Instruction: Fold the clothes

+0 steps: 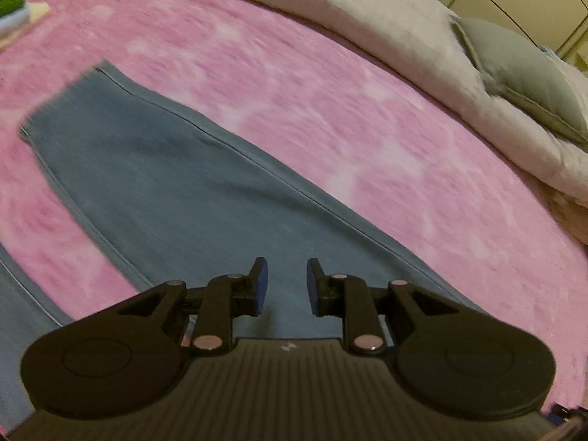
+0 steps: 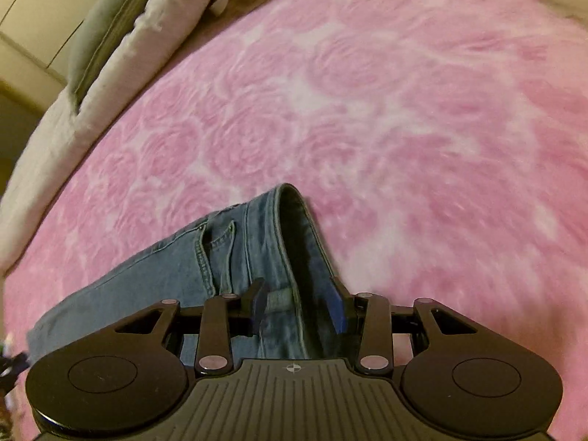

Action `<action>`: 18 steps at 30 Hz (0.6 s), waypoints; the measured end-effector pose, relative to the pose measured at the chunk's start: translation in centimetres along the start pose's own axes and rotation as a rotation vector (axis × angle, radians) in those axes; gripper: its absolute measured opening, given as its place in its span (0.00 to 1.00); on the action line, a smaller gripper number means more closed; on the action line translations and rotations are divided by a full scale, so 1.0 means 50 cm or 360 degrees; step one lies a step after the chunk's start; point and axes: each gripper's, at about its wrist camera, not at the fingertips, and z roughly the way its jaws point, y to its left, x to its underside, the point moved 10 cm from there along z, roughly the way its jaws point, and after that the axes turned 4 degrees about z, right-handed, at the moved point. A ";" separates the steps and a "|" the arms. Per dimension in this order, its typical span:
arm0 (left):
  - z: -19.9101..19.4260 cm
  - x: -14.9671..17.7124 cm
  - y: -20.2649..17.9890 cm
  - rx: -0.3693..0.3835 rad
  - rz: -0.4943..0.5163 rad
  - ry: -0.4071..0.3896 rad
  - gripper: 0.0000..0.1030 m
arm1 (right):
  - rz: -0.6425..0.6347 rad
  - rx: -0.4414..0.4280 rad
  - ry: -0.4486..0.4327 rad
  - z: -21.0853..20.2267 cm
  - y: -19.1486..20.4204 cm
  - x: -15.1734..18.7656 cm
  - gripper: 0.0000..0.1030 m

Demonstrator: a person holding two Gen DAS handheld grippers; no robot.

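Observation:
Blue jeans [image 1: 165,191] lie flat on the pink bedspread [image 1: 330,110] in the left wrist view, one leg running from the bottom middle up to its hem at the upper left. My left gripper [image 1: 286,286] hovers open over that leg's near part with nothing between its blue pads. A strip of the other leg [image 1: 14,312] shows at the lower left. In the right wrist view the jeans' [image 2: 183,268] waist end, with a pocket, points away from me. My right gripper [image 2: 299,307] stands wide open with the raised waistband [image 2: 294,228] between its fingers.
A rumpled off-white duvet [image 1: 367,3] and a grey pillow [image 1: 525,81] line the far side of the bed; the same duvet [image 2: 110,73] shows at the upper left of the right wrist view. A green and white bundle [image 1: 13,3] sits at the far left. The pink bedspread [image 2: 404,128] stretches wide beyond the jeans.

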 end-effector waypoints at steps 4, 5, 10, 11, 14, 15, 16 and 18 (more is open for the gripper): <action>0.003 0.028 -0.030 -0.0014 -0.0043 0.0033 0.18 | -0.0095 -0.0116 0.0047 0.059 -0.013 -0.059 0.63; 0.004 0.034 -0.034 -0.0022 -0.0054 0.0040 0.18 | -0.0079 -0.0151 0.0067 0.073 -0.015 -0.069 0.63; 0.005 0.061 -0.052 -0.0062 -0.0110 0.0076 0.18 | -0.0047 -0.0256 0.0110 0.132 -0.014 -0.099 0.57; 0.005 0.065 -0.055 -0.0070 -0.0121 0.0081 0.18 | -0.0087 -0.0266 0.0090 0.136 -0.005 -0.102 0.18; -0.001 0.062 -0.056 -0.0101 -0.0131 0.0075 0.18 | -0.0217 -0.0225 0.0020 0.122 0.020 -0.102 0.14; -0.003 0.060 -0.058 -0.0107 -0.0126 0.0071 0.18 | -0.0244 -0.0232 -0.0030 0.108 0.026 -0.105 0.13; -0.006 0.057 -0.060 -0.0112 -0.0121 0.0065 0.18 | -0.0219 -0.0241 -0.0079 0.094 0.023 -0.114 0.13; -0.010 0.051 -0.062 -0.0114 -0.0110 0.0050 0.18 | -0.0127 -0.0153 -0.0222 0.069 -0.011 -0.141 0.11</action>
